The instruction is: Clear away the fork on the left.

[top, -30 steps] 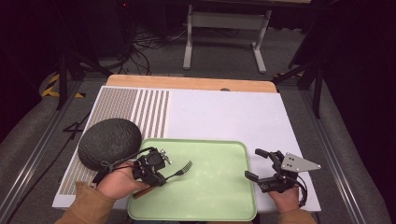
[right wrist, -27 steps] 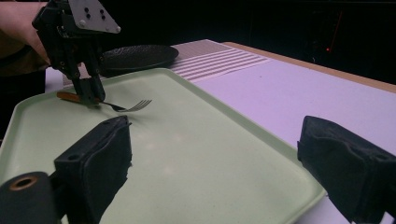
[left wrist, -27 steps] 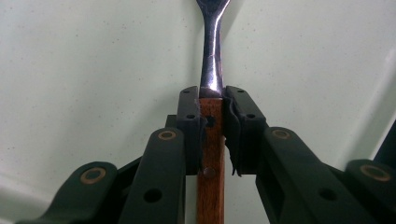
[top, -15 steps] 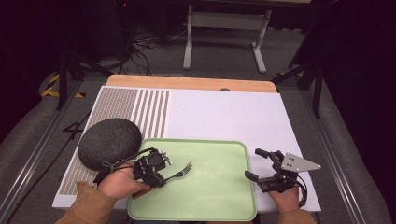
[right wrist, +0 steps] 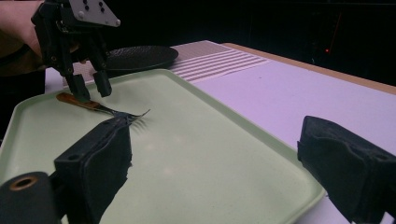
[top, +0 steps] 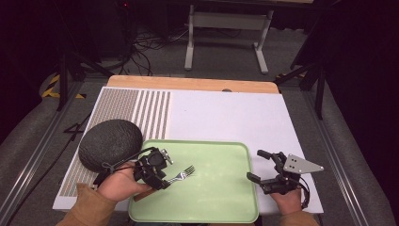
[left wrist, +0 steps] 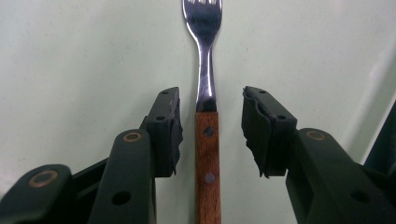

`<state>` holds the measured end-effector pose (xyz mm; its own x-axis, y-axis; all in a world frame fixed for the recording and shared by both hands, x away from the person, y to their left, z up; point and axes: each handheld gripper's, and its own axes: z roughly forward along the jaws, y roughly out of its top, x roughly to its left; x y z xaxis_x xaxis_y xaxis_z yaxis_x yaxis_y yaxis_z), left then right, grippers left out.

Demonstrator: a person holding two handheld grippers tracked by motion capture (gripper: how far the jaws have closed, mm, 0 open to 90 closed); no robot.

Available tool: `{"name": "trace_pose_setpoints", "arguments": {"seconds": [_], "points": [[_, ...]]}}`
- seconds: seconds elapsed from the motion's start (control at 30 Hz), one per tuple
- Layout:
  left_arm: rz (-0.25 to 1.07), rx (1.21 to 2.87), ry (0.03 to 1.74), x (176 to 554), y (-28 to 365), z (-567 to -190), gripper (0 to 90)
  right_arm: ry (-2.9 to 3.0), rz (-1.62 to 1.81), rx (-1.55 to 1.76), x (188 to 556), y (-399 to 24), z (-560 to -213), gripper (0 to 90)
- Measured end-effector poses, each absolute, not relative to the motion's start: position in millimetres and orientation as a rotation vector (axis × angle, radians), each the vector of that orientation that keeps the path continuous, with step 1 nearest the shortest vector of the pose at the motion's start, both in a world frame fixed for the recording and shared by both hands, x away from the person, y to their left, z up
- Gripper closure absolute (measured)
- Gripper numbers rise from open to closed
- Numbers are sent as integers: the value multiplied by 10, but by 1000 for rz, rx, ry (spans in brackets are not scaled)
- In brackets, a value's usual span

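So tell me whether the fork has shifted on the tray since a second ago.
No. The fork lies at the same spot on the green tray, tines toward its middle.

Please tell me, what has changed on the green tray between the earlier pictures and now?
The left gripper has just been opening its jaws and has let go of the fork: both pads now stand apart from its wooden handle. The fork, the green tray, the dark plate and the open right gripper stayed in place.
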<state>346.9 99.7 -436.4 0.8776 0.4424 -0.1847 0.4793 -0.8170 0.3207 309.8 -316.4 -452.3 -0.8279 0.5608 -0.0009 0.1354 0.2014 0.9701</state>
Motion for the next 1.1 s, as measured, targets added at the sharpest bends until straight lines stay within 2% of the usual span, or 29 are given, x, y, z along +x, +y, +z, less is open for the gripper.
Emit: {"name": "trace_pose_setpoints", "arguments": {"seconds": [0.1,0.17,0.33,0.77,1.1], "points": [[-115,2660,661,3460,990,-4321,616,2128,1660,650,3097,-3165,-4520,104],[-98,2643,646,3450,984,-4287,669,2127,1660,651,3095,-3167,-4519,104],[-74,2622,594,3433,948,-4265,895,2127,1658,648,3093,-3165,-4519,104],[-165,2653,432,3416,780,-4424,898,2124,1656,645,3086,-3169,-4517,103],[-128,2698,450,3422,723,-4511,899,2121,1658,641,3083,-3170,-4514,103]]}}
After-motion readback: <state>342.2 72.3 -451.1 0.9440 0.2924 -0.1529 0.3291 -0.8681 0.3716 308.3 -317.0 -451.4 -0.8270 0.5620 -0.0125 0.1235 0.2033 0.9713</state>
